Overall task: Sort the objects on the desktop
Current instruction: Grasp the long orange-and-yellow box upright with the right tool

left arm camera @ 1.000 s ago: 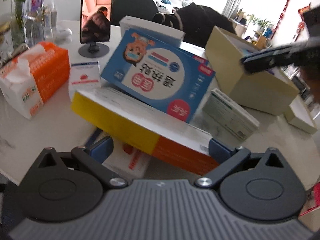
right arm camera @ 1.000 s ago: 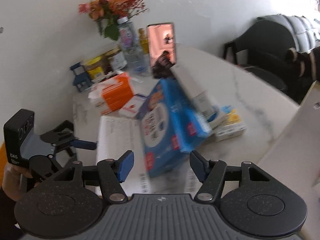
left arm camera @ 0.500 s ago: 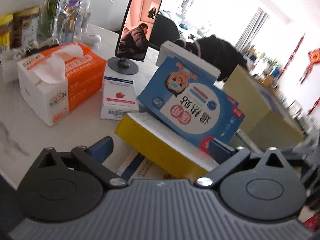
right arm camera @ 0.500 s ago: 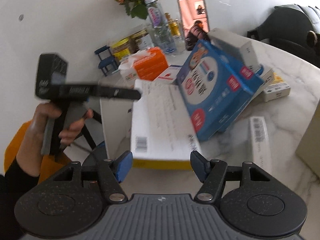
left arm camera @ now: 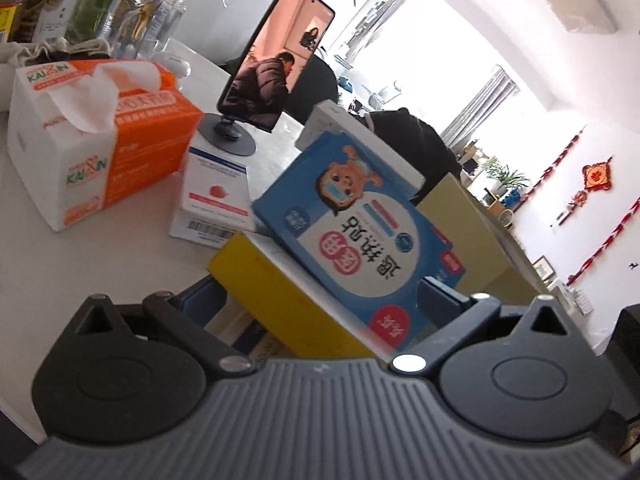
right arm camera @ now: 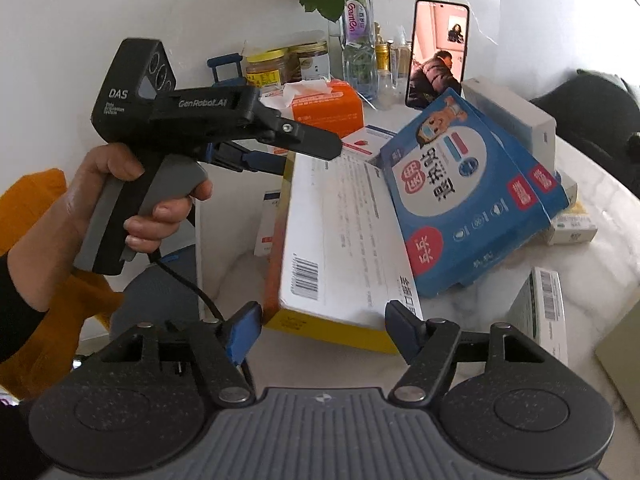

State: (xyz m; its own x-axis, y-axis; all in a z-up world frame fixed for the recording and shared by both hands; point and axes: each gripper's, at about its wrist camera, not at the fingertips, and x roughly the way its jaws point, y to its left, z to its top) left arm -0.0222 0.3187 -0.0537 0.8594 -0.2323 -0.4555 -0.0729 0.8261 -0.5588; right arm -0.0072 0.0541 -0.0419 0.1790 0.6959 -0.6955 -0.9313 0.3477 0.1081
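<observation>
A long white box with yellow and orange sides (right arm camera: 340, 232) lies slanted on the marble table (right arm camera: 600, 200). A blue box with a cartoon face (right arm camera: 460, 184) leans on its far right side. My right gripper (right arm camera: 324, 334) is open and its jaws are still opening. Its blue pads stand either side of the box's near yellow end without pressing it. My left gripper (right arm camera: 296, 152), held by a hand (right arm camera: 104, 184), reaches the box's far left corner. In the left wrist view the yellow side (left arm camera: 272, 280) runs between the wide jaws of the left gripper (left arm camera: 322, 298). Whether those pads press is unclear.
An orange tissue box (left arm camera: 100, 140), a small white box with a red mark (left arm camera: 216, 192) and a phone on a stand (left arm camera: 276, 56) stand behind. A beige carton (left arm camera: 472, 232) is at the right. A barcoded box (right arm camera: 544, 308), a grey-white box (right arm camera: 508, 112) and jars (right arm camera: 280, 64) crowd the table.
My right gripper came down and closer to the white box's near end, and its jaws spread wider. The left gripper rolled and swung around to the box's far left corner.
</observation>
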